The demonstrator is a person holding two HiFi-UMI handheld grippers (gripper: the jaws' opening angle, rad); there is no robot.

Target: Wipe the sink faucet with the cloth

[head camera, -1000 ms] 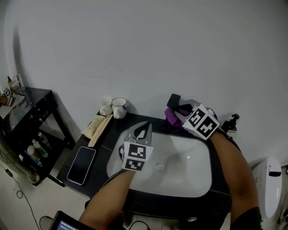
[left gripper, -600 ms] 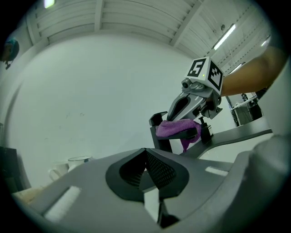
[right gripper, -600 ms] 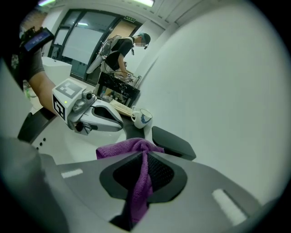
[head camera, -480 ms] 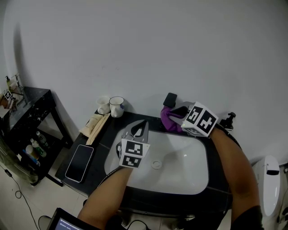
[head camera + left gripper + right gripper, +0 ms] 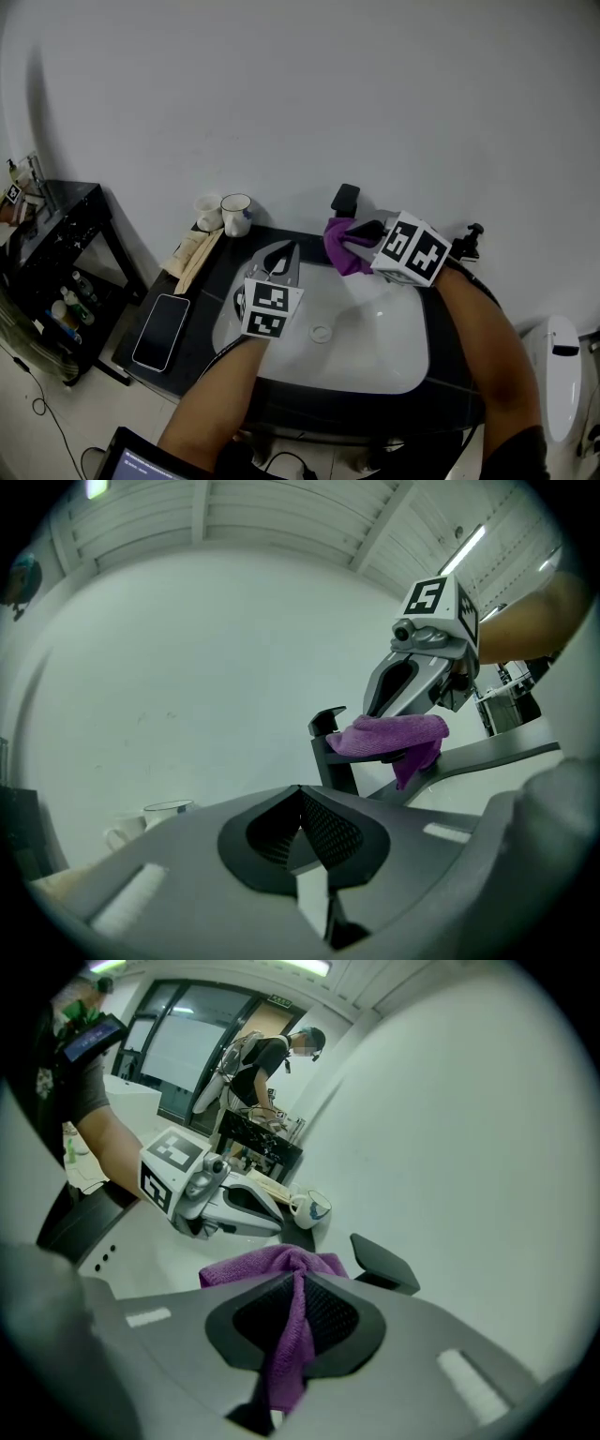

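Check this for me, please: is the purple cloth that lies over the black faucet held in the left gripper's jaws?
Not quite. The purple cloth is held in the jaws of the right gripper, not the left; the right gripper view shows it pinched between them. The left gripper has its jaws shut on nothing. The cloth does lie over the black faucet.

faucet [image 5: 345,199]: black, upright, lever on top | cloth [image 5: 343,247]: purple, bunched, draped over its spout

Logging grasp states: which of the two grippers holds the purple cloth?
The right gripper: its jaws pinch the purple cloth, which drapes over the faucet. The left gripper is shut and empty.
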